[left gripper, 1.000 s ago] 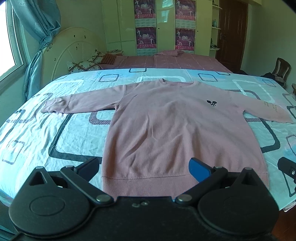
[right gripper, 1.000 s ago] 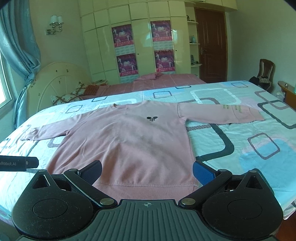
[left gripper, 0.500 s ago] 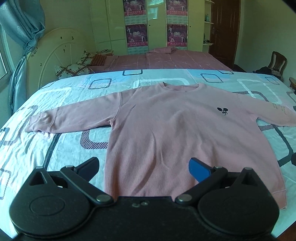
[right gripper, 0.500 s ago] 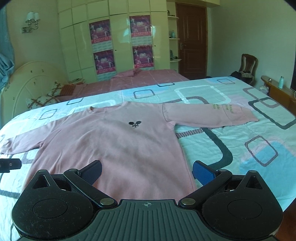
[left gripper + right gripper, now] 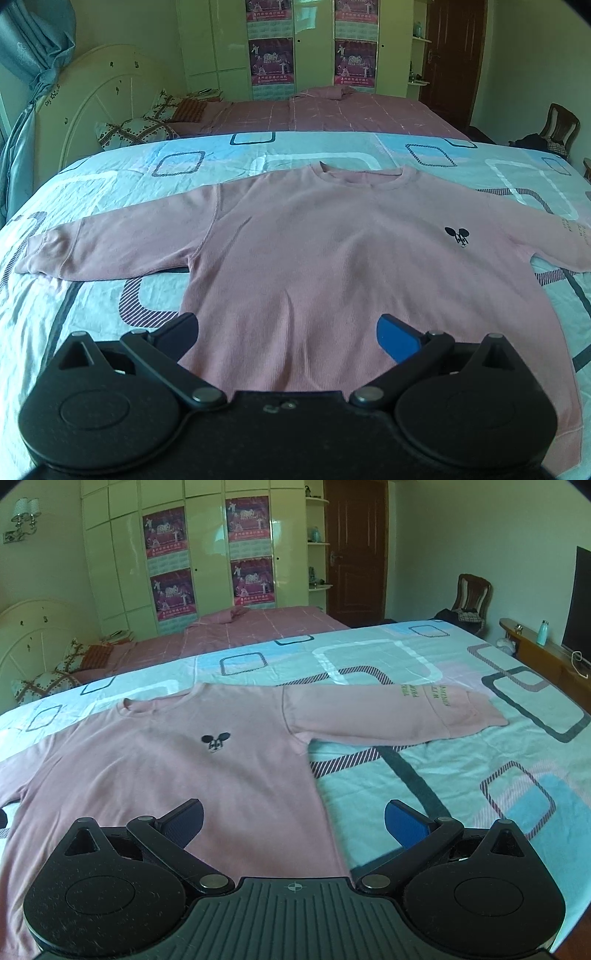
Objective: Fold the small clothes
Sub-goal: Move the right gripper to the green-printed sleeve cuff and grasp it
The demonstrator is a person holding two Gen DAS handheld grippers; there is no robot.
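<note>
A pink long-sleeved sweatshirt [image 5: 332, 258] lies flat and face up on the bed, sleeves spread out to both sides, with a small black mouse logo [image 5: 457, 235] on the chest. It also shows in the right wrist view [image 5: 147, 775], with its right sleeve [image 5: 399, 716] stretched toward the bed's right side. My left gripper [image 5: 288, 332] is open and empty, above the lower left part of the shirt's body. My right gripper [image 5: 293, 821] is open and empty, above the shirt's lower right side edge.
The bed carries a light blue sheet [image 5: 461, 775] with rounded square patterns. A second bed with a pink cover [image 5: 332, 110] stands behind. A white headboard [image 5: 92, 103] is at the left, a wooden chair [image 5: 472, 594] and a low shelf [image 5: 546, 650] at the right.
Both grippers have moved forward over the shirt, so its hem has passed under them. The left view has shifted left, the right view right. Both stay open.
</note>
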